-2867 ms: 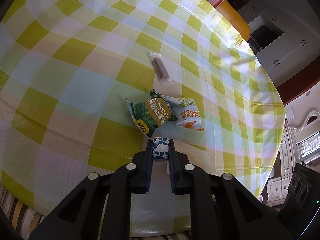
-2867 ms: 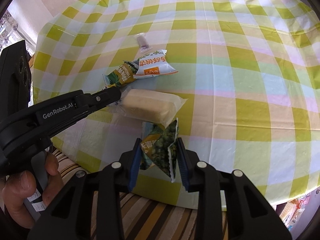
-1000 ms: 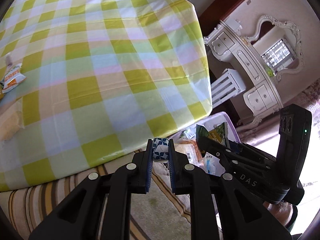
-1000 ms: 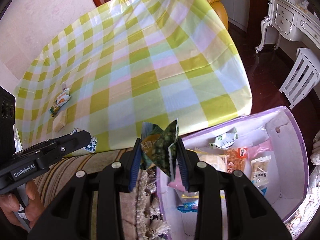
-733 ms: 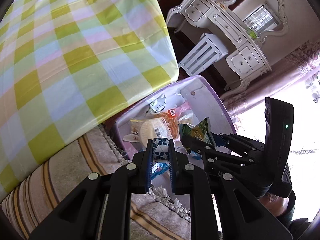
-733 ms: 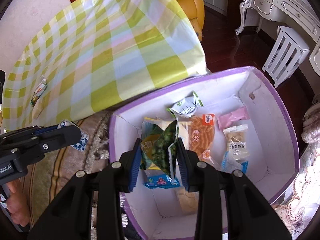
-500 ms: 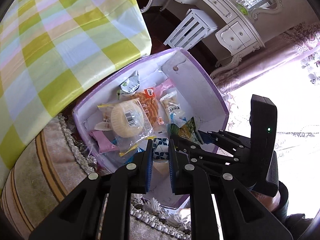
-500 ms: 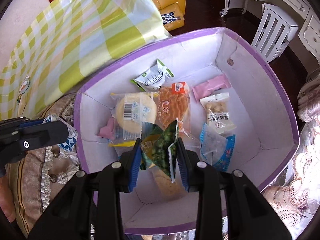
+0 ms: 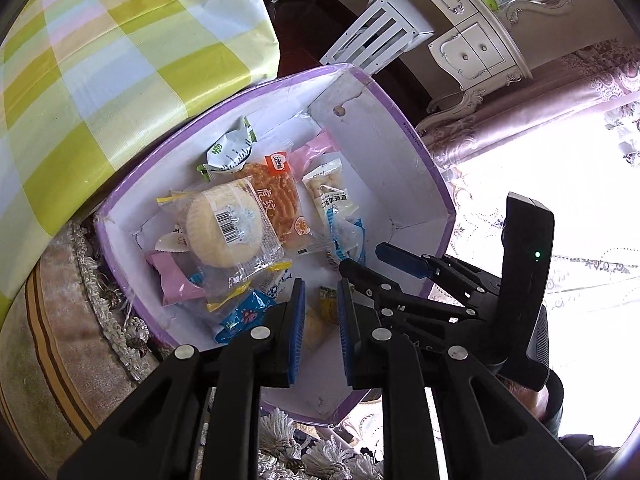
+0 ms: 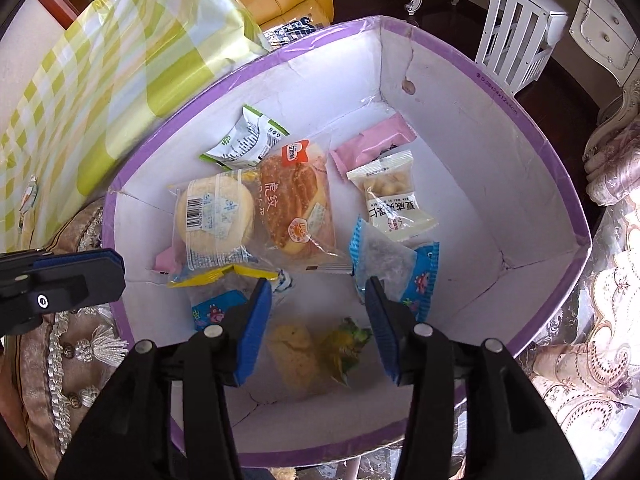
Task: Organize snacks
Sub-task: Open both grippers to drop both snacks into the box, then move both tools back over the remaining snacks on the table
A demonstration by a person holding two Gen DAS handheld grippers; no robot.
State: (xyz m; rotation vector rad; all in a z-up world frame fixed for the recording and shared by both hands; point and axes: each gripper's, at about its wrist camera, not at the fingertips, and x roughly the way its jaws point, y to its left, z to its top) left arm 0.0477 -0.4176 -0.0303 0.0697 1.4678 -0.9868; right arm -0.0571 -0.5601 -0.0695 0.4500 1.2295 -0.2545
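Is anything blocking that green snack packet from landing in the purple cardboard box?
Nothing visible does. The green snack packet is already down inside the purple cardboard box, below the right gripper, whose jaws are opening with nothing between them.

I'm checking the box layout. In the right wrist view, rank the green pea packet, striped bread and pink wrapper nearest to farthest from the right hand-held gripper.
From the right hand-held gripper, jaws opening, nothing between the pads:
1. green pea packet, on the box floor just beneath.
2. striped bread, mid-box, ahead.
3. pink wrapper, toward the far wall, right.
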